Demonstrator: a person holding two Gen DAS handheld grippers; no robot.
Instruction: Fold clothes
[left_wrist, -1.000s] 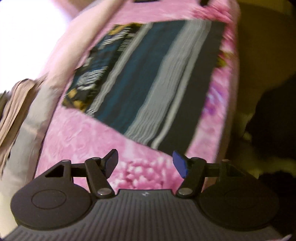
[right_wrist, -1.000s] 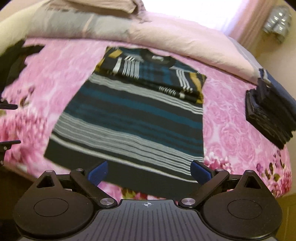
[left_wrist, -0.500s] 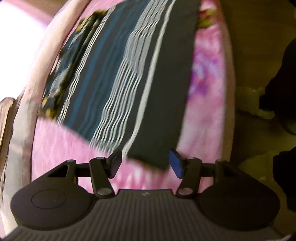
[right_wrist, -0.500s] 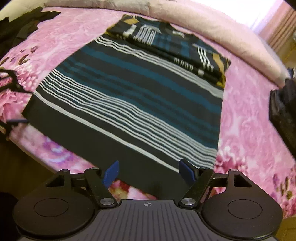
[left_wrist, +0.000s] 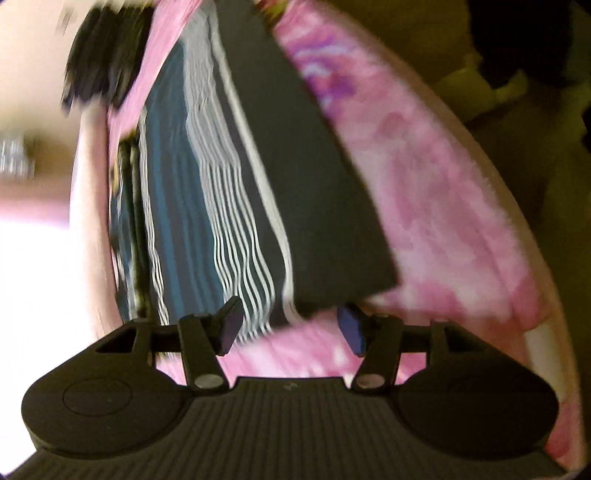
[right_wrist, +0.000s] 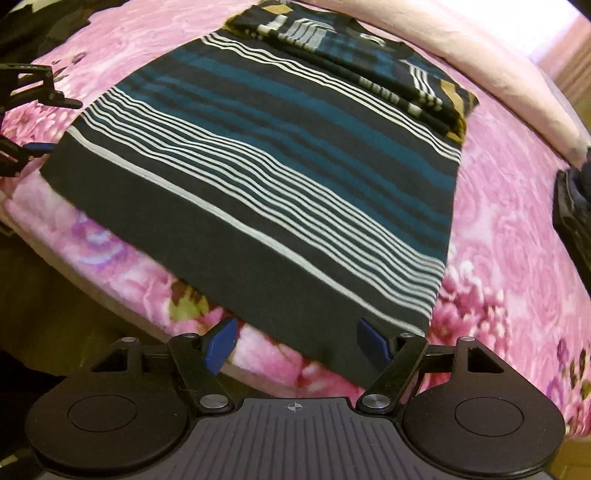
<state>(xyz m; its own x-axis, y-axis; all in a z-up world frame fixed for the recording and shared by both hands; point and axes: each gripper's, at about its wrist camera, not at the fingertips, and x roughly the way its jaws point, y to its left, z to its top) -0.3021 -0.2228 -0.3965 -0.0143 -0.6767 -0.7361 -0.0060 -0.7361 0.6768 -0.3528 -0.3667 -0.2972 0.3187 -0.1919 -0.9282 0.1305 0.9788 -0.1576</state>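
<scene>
A dark sweater with teal and white stripes lies flat on the pink floral bedspread, sleeves folded across its top. My right gripper is open, its fingers over the black hem near the sweater's lower right corner. My left gripper is open at the sweater's lower left corner, jaws straddling the hem edge. The left gripper also shows at the left edge of the right wrist view. The left wrist view is blurred.
A pale pink pillow or duvet roll runs along the far side of the bed. A stack of dark folded clothes sits at the right. More dark fabric lies at the far left. The bed edge drops to the floor below.
Both grippers have moved closer to the sweater's hem. The left gripper has swung round to the lower left corner; the right has come down over the lower right part.
</scene>
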